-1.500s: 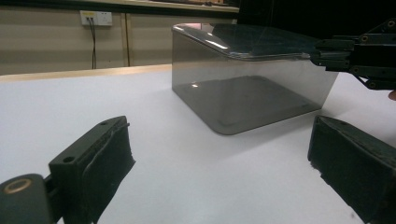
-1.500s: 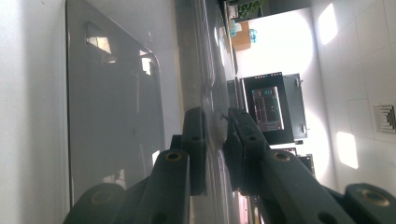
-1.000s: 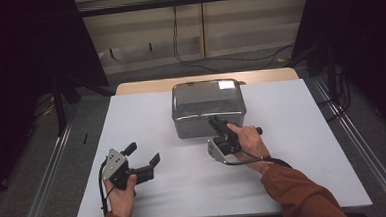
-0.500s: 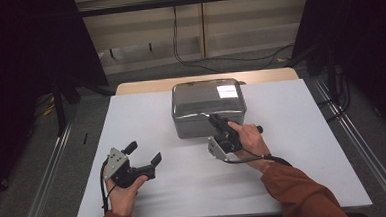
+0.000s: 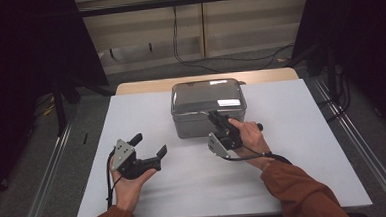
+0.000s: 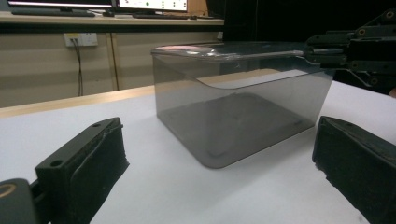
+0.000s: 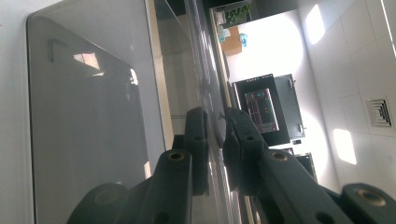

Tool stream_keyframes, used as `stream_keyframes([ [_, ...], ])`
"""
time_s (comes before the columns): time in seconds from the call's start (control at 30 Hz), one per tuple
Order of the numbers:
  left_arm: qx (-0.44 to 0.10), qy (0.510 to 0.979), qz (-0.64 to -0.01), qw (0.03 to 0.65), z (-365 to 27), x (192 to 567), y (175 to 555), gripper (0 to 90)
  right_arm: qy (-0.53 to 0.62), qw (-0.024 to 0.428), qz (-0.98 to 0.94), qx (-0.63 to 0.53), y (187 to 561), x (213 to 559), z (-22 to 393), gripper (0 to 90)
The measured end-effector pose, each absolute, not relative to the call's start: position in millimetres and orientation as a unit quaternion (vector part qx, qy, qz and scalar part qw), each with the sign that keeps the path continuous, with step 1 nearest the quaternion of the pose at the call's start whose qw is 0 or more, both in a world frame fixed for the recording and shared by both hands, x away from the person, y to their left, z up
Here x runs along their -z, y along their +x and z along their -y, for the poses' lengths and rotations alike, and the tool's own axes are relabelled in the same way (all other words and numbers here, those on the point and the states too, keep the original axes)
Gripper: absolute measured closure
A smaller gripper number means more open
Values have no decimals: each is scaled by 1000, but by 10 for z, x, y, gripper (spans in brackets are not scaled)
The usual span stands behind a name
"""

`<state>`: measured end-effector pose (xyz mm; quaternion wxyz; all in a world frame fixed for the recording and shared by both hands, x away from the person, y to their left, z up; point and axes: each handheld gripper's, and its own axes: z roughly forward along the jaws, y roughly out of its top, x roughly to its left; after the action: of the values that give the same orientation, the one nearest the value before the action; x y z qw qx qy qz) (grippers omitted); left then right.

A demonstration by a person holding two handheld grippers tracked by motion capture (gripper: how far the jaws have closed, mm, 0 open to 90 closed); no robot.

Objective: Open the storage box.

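While the right tool (image 5: 213,118) pinches its lid (image 5: 207,91), grey box (image 6: 233,116) empty.

Hidden and cropped parts

My right gripper (image 5: 215,121) covers the box (image 5: 201,105) rim it clamps; the counter (image 5: 285,184) near edge is cropped; the box's contents I cannot tell.

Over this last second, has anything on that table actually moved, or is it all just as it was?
Almost nothing visibly changed. The right gripper stays shut on the edge of the lid of the smoky plastic box, its jaws pinching that thin rim. The left gripper rests open on the white table, apart from the box, in the same spot. The box itself has not shifted.
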<state>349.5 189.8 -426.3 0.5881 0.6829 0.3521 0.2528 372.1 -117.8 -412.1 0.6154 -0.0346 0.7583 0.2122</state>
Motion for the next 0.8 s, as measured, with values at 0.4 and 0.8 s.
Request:
stream_keyframes([
  [0.4,-253,688,-336,591,-1731,4123,3638,16,-31,618,-754,-221,3747,4038,1187,803],
  [0.8,-246,695,-320,595,-1626,4052,3931,24,-28,622,-749,-226,3773,3958,1190,807],
])
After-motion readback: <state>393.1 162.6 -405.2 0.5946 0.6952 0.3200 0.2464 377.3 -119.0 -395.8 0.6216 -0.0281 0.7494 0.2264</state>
